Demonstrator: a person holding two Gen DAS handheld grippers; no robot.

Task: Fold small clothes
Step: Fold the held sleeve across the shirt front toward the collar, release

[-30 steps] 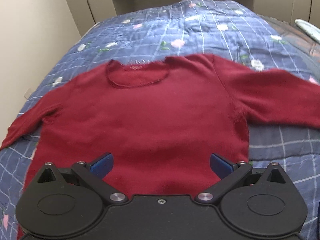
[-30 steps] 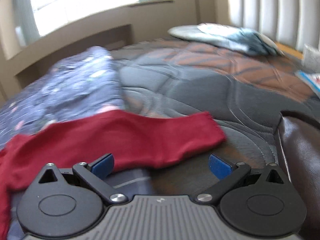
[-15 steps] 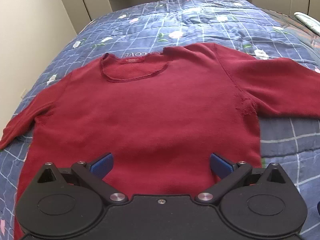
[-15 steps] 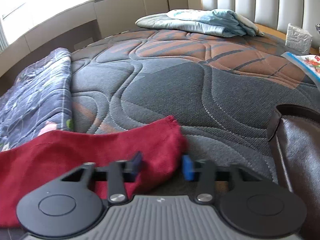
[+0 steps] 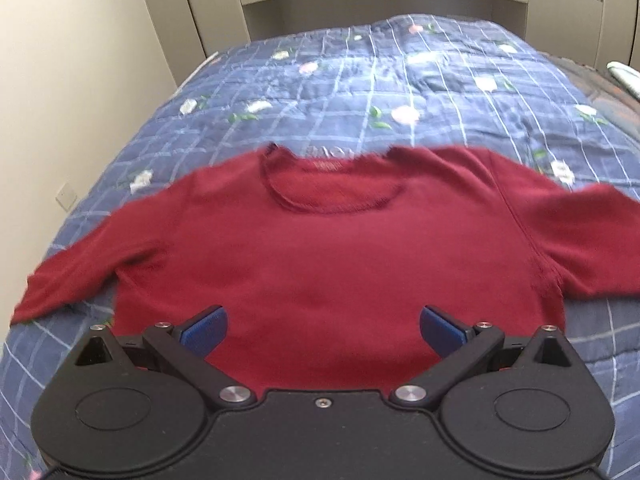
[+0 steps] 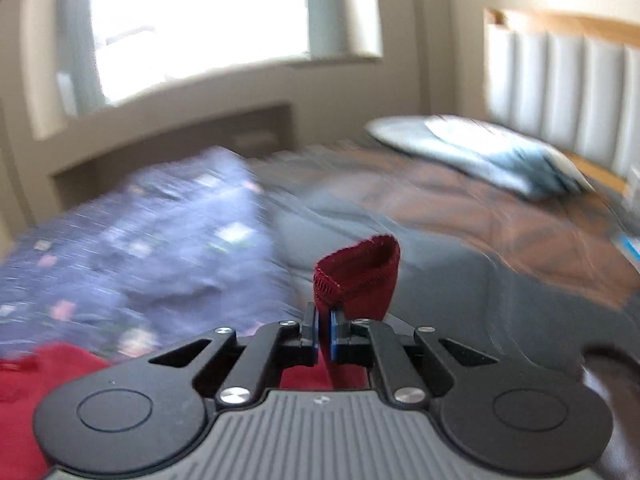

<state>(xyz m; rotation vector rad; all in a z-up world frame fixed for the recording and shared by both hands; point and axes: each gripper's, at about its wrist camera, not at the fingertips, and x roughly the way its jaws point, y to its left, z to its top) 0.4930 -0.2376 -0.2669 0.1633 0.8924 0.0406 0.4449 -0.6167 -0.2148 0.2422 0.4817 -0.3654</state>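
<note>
Sleeve cuff (image 6: 360, 276) sticks up, pinched in right gripper (image 6: 324, 336); left gripper (image 5: 322, 330) hovers spread over sweater (image 5: 320, 264).

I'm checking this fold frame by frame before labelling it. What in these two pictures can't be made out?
- Sweater hem: left wrist view, hidden behind the open left gripper.
- Sleeve past the cuff: right wrist view, hidden under the right gripper, which is shut on it.
- Collar label: left wrist view, lettering too blurred to read.
- Quilt pattern and pillow: right wrist view, smeared by motion.
- Dark brown object: right wrist view, cut by the edge.
</note>
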